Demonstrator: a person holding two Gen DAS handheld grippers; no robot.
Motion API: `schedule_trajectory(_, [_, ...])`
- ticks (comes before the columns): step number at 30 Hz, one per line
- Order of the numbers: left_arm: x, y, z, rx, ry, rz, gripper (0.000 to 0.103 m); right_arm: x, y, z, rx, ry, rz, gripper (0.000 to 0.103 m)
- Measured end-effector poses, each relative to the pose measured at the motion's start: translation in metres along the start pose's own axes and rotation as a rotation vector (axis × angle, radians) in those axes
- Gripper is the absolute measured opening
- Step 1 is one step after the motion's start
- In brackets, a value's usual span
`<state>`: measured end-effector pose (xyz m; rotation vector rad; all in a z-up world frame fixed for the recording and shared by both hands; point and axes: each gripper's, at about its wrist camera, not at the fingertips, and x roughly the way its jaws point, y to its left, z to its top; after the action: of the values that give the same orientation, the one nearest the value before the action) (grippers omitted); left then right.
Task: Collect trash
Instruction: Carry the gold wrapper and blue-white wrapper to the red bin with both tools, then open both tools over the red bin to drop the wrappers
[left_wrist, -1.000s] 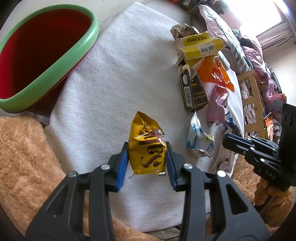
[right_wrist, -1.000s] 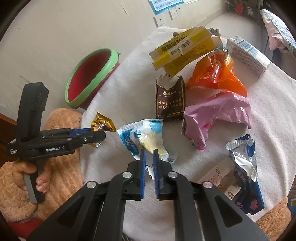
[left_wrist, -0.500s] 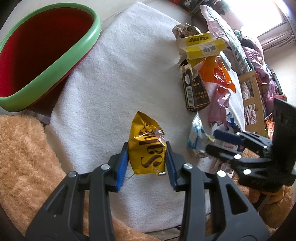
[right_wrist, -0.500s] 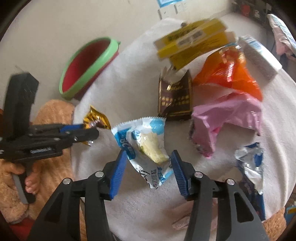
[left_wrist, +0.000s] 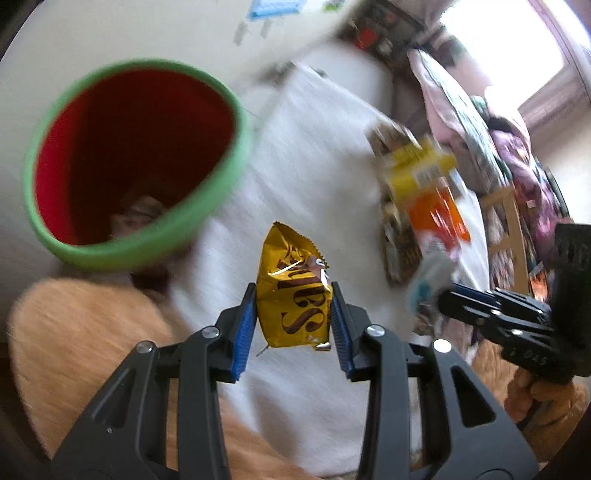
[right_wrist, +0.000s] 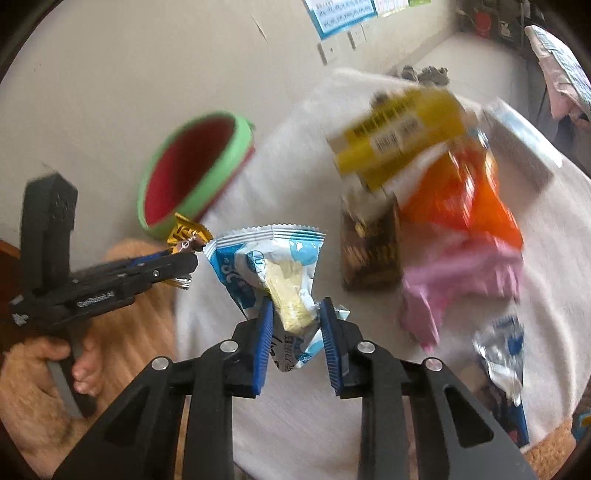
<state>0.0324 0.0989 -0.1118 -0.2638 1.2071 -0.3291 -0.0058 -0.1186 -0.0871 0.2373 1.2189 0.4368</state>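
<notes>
While the left gripper (left_wrist: 293, 319) pinches a yellow candy wrapper (left_wrist: 293, 291) up off the white cloth (left_wrist: 303, 155), the right gripper (right_wrist: 295, 332) has just squeezed in on a blue-and-white snack wrapper (right_wrist: 269, 266). Farther right lie brown, pink and orange wrappers; the green-rimmed bin (left_wrist: 236, 173) sits far left.
</notes>
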Motion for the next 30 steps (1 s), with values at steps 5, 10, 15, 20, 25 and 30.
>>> schedule_trajectory(5, [-0.026,0.043,0.025,-0.104,-0.09,0.032,0.036,0.01,0.046,0.045,-0.044,-0.049,0.079,0.025])
schedule_trajectory(10, [-0.036,0.077,0.047,-0.175,-0.127,0.085,0.036,0.035,0.095,0.086,-0.094,-0.058,0.118,0.026])
schedule_trajectory(15, [-0.035,0.094,0.059,-0.191,-0.139,0.099,0.036,0.062,0.132,0.108,-0.164,-0.046,0.069,0.026])
schedule_trajectory(20, [-0.03,0.107,0.061,-0.207,-0.135,0.114,0.046,0.071,0.154,0.113,-0.246,-0.073,0.012,0.032])
schedule_trajectory(25, [-0.028,0.113,0.057,-0.229,-0.138,0.116,0.058,0.07,0.158,0.113,-0.273,-0.093,-0.002,0.046])
schedule_trajectory(30, [-0.029,0.108,0.052,-0.222,-0.137,0.125,0.059,0.065,0.153,0.111,-0.28,-0.104,-0.007,0.047])
